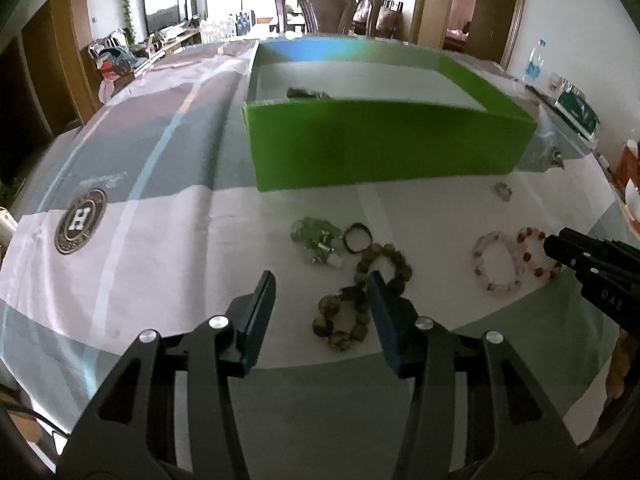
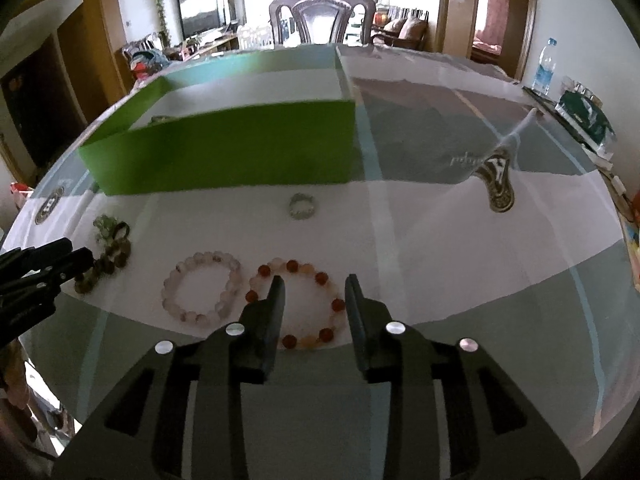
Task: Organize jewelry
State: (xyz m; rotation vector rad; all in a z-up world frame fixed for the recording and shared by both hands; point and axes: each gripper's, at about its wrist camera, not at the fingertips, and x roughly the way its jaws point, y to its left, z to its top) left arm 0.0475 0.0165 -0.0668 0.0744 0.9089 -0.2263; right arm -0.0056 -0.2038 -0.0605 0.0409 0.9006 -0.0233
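Both grippers hang spread over the cloth: right gripper (image 2: 314, 292) straddles my red bracelet (image 2: 296, 306) at lower centre, left gripper (image 1: 322, 292) beside brown beads (image 1: 360, 292). Pickup step, I judge; next, pinch and carry to the box (image 2: 224, 148).

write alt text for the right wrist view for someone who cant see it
The open right gripper hovers over a red and orange bead bracelet on a patterned tablecloth, with a pale pink bracelet beside it. Behind stand an open green box and a small ring.

The right gripper (image 2: 315, 286), fingers (image 2: 276, 300) apart, hangs over a red-beaded bracelet (image 2: 296, 306) on the bench (image 2: 460, 260), green box (image 2: 224, 148) beyond.
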